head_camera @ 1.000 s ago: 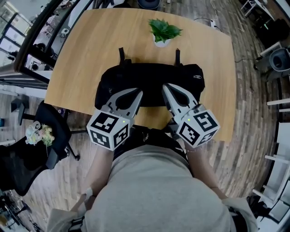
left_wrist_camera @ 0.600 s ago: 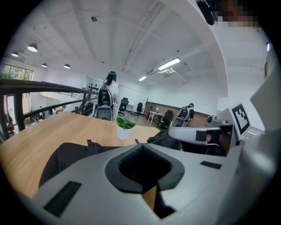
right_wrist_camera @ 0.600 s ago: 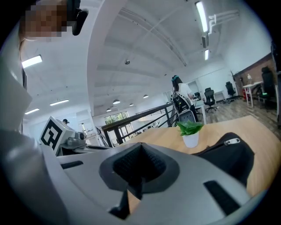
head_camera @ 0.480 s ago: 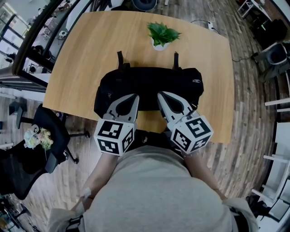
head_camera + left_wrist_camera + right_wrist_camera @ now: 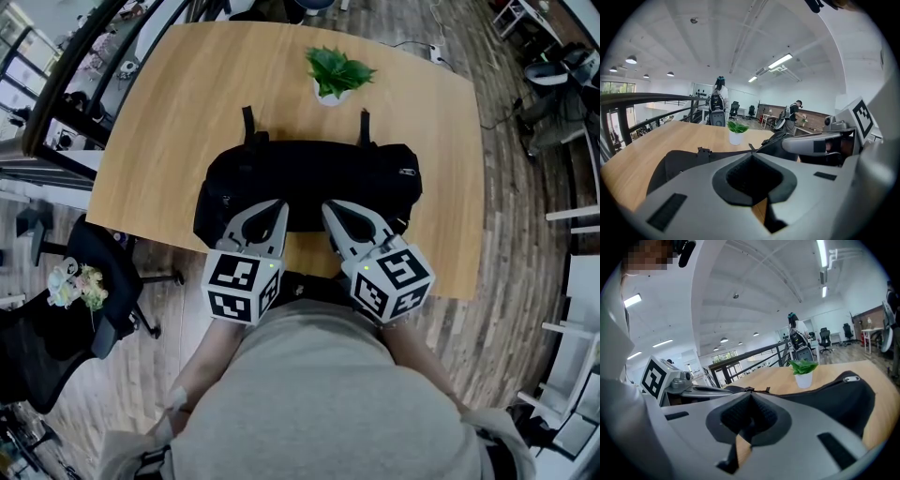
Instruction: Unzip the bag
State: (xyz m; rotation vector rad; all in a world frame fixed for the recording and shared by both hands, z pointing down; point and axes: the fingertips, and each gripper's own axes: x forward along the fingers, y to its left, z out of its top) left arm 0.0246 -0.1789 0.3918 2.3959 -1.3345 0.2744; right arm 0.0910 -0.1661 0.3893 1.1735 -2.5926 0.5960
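The left gripper [image 5: 277, 207] is clenched, its jaws together with nothing between them. Its tip lies over the near edge of the bag [image 5: 309, 173], left of the middle. I cannot tell whether it touches the fabric.

The bag is black and soft and lies flat on the table [image 5: 178, 103], nearer the person than the table's centre. Its long axis runs left to right, along the table's near edge. Two straps [image 5: 248, 120] stick out from its far side toward the back of the table, one near each end. A small pale fitting [image 5: 405, 172] shows near its right end.

The right gripper [image 5: 331, 209] is clenched too, jaws together and empty. Its tip lies over the bag's near edge just right of the middle, close beside the left one. The two grippers angle slightly toward each other.

The table is light wood with a curved outline. A plant [image 5: 337, 70] in a white pot stands beyond the bag, near the far edge and apart from the straps.

At the left, a dark railing [image 5: 70, 70] runs past the table and a black chair [image 5: 98, 272] stands on the floor below, with flowers [image 5: 75, 278] beside it. The floor [image 5: 520, 225] at the right is dark wood planks. The gripper views show a white ceiling with strip lights, office chairs and a person [image 5: 792, 118] standing far back.
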